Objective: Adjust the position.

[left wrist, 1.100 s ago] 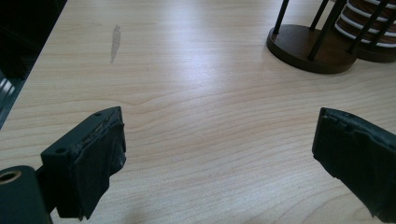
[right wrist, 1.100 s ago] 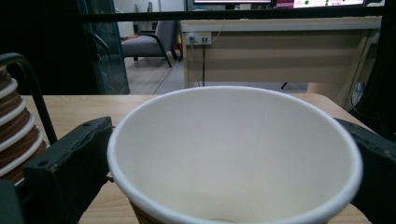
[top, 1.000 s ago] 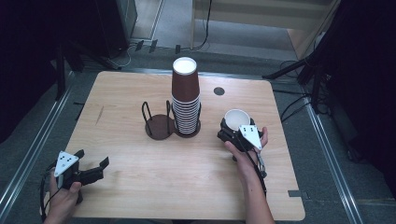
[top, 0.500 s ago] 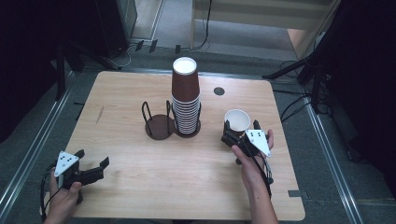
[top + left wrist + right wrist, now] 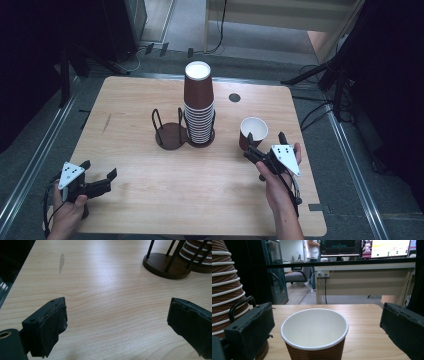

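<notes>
A tall stack of brown paper cups (image 5: 199, 107) stands in one ring of a dark double holder (image 5: 169, 135) at the table's middle. The holder's other ring is empty. A single brown cup (image 5: 253, 131) with a white inside stands upright to the right of the stack. My right gripper (image 5: 265, 141) sits just behind this cup, open. In the right gripper view the cup (image 5: 314, 332) stands between the wide jaws and touches neither, with the stack (image 5: 224, 290) at the left. My left gripper (image 5: 100, 169) rests open at the near left, over bare wood (image 5: 116, 322), with the holder's base (image 5: 165, 265) farther off.
A dark round hole (image 5: 234, 97) marks the table's far right part. A grey smear (image 5: 106, 123) lies on the left side of the wooden table (image 5: 200, 200). Beyond the far edge, the right gripper view has a desk (image 5: 364, 280) with monitors.
My right gripper has drawn back from the single cup toward the near right, and the cup stays standing where it was. The left gripper has not moved.
</notes>
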`<move>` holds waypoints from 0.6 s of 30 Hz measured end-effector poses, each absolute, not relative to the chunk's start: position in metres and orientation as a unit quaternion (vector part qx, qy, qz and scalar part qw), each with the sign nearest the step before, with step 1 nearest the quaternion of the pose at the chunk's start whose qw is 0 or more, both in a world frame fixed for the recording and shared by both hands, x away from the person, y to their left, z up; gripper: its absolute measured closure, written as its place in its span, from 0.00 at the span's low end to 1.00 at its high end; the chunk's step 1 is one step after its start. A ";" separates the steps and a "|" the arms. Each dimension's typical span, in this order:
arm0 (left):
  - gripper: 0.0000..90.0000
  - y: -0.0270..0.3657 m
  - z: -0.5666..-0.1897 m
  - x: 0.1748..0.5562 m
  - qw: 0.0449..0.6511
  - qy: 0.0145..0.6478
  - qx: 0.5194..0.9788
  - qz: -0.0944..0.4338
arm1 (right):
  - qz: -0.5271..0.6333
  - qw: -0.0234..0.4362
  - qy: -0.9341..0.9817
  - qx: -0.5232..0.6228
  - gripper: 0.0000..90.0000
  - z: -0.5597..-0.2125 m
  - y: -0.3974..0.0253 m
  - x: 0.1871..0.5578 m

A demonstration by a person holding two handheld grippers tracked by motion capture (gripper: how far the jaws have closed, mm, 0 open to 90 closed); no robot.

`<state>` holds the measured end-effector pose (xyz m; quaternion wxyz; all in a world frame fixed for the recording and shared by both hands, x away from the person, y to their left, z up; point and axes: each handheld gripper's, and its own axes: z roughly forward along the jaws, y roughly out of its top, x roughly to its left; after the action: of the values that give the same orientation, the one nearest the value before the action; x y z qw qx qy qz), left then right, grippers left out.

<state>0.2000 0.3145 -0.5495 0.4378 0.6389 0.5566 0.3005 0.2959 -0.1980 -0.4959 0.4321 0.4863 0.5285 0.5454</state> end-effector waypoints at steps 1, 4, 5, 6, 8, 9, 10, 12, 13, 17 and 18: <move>0.04 0.314 -0.549 0.200 0.438 0.557 0.639 0.300 | 0.546 0.432 0.528 0.486 0.00 -0.495 -0.200 0.295; 0.04 0.315 -0.549 0.200 0.438 0.557 0.638 0.300 | 0.547 0.433 0.528 0.485 0.00 -0.493 -0.205 0.291; 0.04 0.314 -0.549 0.200 0.438 0.557 0.638 0.301 | 0.547 0.434 0.528 0.484 0.00 -0.493 -0.207 0.290; 0.04 0.314 -0.550 0.200 0.438 0.557 0.639 0.300 | 0.547 0.436 0.527 0.483 0.00 -0.492 -0.208 0.289; 0.04 0.314 -0.550 0.200 0.438 0.557 0.639 0.300 | 0.546 0.437 0.527 0.482 0.00 -0.491 -0.211 0.286; 0.04 0.314 -0.550 0.200 0.438 0.557 0.639 0.300 | 0.547 0.436 0.527 0.483 0.00 -0.490 -0.212 0.285; 0.04 0.314 -0.549 0.200 0.438 0.557 0.639 0.301 | 0.546 0.437 0.527 0.483 0.00 -0.490 -0.214 0.284; 0.04 0.314 -0.549 0.200 0.437 0.557 0.639 0.301 | 0.546 0.439 0.527 0.481 0.00 -0.489 -0.217 0.281; 0.04 0.314 -0.550 0.200 0.438 0.557 0.639 0.301 | 0.547 0.440 0.527 0.480 0.00 -0.488 -0.218 0.280; 0.04 0.314 -0.550 0.200 0.438 0.557 0.639 0.301 | 0.547 0.440 0.525 0.481 0.00 -0.487 -0.225 0.275; 0.04 0.314 -0.550 0.200 0.438 0.557 0.638 0.301 | 0.547 0.442 0.525 0.480 0.00 -0.486 -0.226 0.274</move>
<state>0.2000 0.3143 -0.5496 0.4378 0.6384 0.5571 0.3008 0.2740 -0.2264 -0.4863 0.4418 0.4798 0.5253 0.5465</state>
